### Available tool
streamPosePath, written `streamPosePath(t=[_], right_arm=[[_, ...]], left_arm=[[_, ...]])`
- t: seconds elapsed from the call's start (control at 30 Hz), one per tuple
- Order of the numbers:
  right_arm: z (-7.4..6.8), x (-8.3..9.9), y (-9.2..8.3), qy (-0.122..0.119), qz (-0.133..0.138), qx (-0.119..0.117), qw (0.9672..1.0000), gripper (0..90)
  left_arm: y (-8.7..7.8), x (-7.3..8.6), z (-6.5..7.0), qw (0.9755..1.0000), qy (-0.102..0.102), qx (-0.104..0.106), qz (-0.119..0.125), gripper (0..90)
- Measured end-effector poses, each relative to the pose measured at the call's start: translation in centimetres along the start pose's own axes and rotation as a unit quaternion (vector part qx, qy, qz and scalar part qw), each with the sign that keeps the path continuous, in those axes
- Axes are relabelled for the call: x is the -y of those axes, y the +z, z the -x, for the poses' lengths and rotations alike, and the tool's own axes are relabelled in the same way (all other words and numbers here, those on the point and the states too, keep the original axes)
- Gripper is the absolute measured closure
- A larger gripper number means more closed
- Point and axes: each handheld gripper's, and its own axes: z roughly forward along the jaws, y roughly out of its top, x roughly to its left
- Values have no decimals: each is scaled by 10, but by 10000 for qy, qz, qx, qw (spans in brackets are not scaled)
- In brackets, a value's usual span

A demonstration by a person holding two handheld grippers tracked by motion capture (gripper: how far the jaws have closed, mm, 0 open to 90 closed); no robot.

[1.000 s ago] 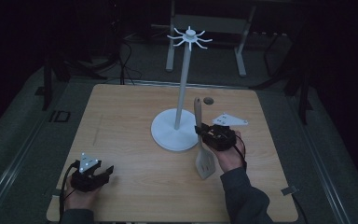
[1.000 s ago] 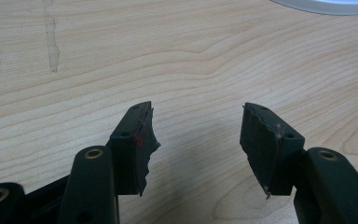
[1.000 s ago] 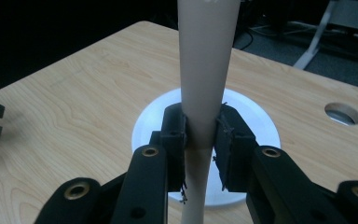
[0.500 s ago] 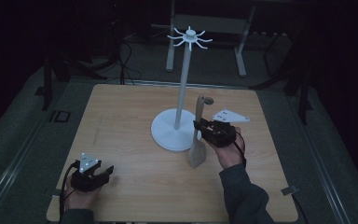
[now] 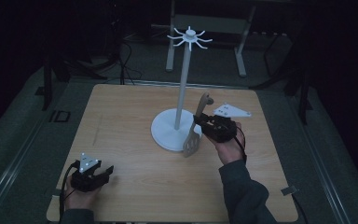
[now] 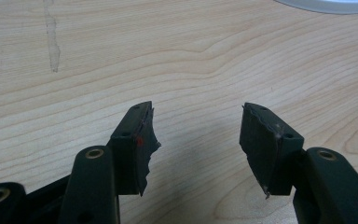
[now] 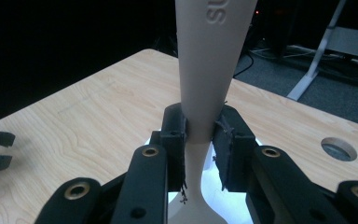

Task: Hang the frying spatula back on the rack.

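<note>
The right gripper [image 5: 199,122], clenched on the handle of a pale slotted spatula [image 5: 192,142], is lifting it off the bench [image 5: 121,121] beside the white hanging stand [image 5: 182,93], likely heading for a hook, while the left gripper [image 5: 103,173] is resting released.

wooden table [image 5: 121,140], white hook stand [image 5: 182,93]

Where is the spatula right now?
In the high view the spatula is right of centre, clamped in the right gripper, blade down beside the white stand.
</note>
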Motion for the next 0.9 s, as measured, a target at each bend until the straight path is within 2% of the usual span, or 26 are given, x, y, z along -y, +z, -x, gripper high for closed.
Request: streamPosePath(t=[0.9], right_arm=[[12, -30, 1, 36, 204, 15, 9998, 749]], left_arm=[[-1, 0, 0, 10000, -29, -27, 25, 445]])
